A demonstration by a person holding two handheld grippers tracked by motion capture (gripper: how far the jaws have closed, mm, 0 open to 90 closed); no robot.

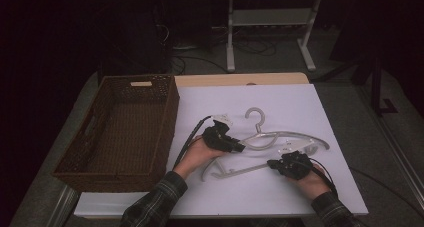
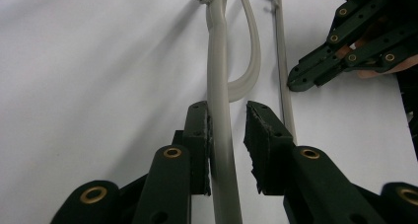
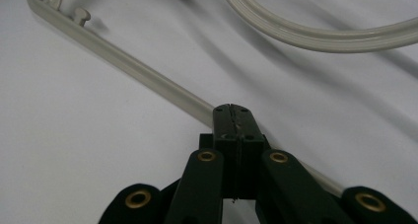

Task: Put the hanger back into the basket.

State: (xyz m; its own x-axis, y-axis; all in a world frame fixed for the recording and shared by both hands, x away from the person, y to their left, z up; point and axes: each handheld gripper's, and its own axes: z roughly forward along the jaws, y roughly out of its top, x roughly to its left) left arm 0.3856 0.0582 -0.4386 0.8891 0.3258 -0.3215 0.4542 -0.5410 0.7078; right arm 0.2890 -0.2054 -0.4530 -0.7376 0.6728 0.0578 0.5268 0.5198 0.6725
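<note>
Your right tongs [image 3: 235, 116] sit pressed together over the lower bar of the grey clothes hanger [image 1: 280, 137] lying on the white desk [image 1: 300, 107]. Your left tongs [image 2: 227, 123] straddle its upper arm, jaws apart. Further left stands the wicker basket [image 1: 117, 132].

Pale grey hanger [image 1: 280, 137]; black tongs [image 1: 239, 148]; brown woven basket [image 1: 120, 132]; white table [image 1: 300, 107]; plaid sleeve [image 1: 155, 204]
</note>
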